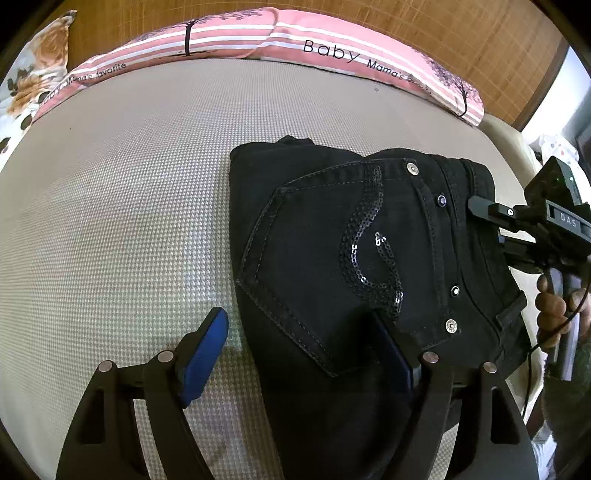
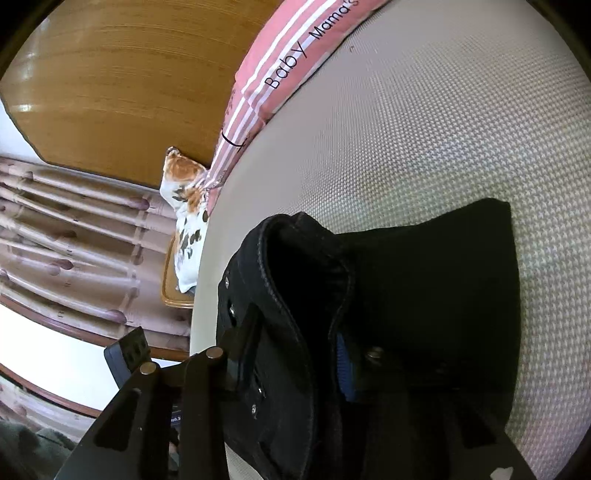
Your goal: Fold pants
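Black jeans point(image 1: 332, 240) lie folded into a compact stack on the bed, back pocket with a sequin swirl facing up. My left gripper point(image 1: 299, 350) stands open wide at the stack's near left edge. Its left blue pad point(image 1: 205, 354) is over the mat and its right pad point(image 1: 391, 354) rests over the denim. My right gripper point(image 1: 487, 229) comes in from the right at the waistband, held by a person's hand point(image 1: 554, 306). In the right wrist view the jeans point(image 2: 424, 277) fill the middle, and the right gripper point(image 2: 291, 358) is shut on the thick waistband layers.
The bed's grey woven mat point(image 1: 110, 184) stretches left of and behind the jeans. A pink striped pillow point(image 1: 258, 33) and a floral pillow point(image 1: 33, 81) lie along the wooden headboard point(image 1: 461, 40). The bed's edge runs just right of the jeans; a curtain point(image 2: 74, 240) hangs beyond.
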{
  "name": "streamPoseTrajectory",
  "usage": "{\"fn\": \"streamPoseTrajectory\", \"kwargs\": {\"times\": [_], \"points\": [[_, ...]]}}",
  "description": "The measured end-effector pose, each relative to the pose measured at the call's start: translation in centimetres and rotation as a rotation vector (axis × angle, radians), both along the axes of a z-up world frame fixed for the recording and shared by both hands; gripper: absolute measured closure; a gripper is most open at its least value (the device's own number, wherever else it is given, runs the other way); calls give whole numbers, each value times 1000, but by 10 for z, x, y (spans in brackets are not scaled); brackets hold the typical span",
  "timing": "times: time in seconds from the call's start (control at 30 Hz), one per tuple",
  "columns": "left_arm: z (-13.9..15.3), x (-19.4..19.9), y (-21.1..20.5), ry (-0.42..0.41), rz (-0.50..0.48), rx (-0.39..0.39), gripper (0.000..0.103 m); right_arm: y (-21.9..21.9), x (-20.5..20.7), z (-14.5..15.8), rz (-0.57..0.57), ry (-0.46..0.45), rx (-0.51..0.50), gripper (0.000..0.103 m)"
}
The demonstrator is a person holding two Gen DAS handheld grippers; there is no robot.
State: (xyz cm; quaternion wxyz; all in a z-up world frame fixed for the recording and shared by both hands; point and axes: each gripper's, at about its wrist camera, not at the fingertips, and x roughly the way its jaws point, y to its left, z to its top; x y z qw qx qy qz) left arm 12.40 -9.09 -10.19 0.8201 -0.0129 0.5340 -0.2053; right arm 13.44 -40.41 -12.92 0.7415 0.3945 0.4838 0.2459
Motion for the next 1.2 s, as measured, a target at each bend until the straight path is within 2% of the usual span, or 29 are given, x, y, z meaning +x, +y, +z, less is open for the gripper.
{"fn": "streamPoseTrajectory", "kwargs": {"times": [0.1,0.33,0.5,0.6,0.73,0.87,0.93,1.0,1.2], "points": [[1,-1,0,-3,-1,3,25,4,-7,8,-26,0,-28,88],[16,-4,-7,-64,-14,38,25,13,-23,41,-111,2,-53,92],[41,-5,-10,-127,-26,-8,25,5,-38,75,-180,-37,-44,92],[55,-4,-20,-160,-57,-35,25,-9,-43,88,-211,-60,-78,92],[60,-3,-39,-167,-115,-29,25,-33,-49,65,-280,23,-113,93],[48,-9,-55,-148,-194,35,25,-47,-55,24,-329,119,-195,93],[39,-15,-62,-158,-227,97,25,-50,-56,15,-338,121,-168,89],[28,-19,-66,-161,-257,146,25,-51,-58,19,-330,122,-181,71],[23,-22,-60,-128,-235,112,25,-52,-84,48,-300,100,-224,70]]}}
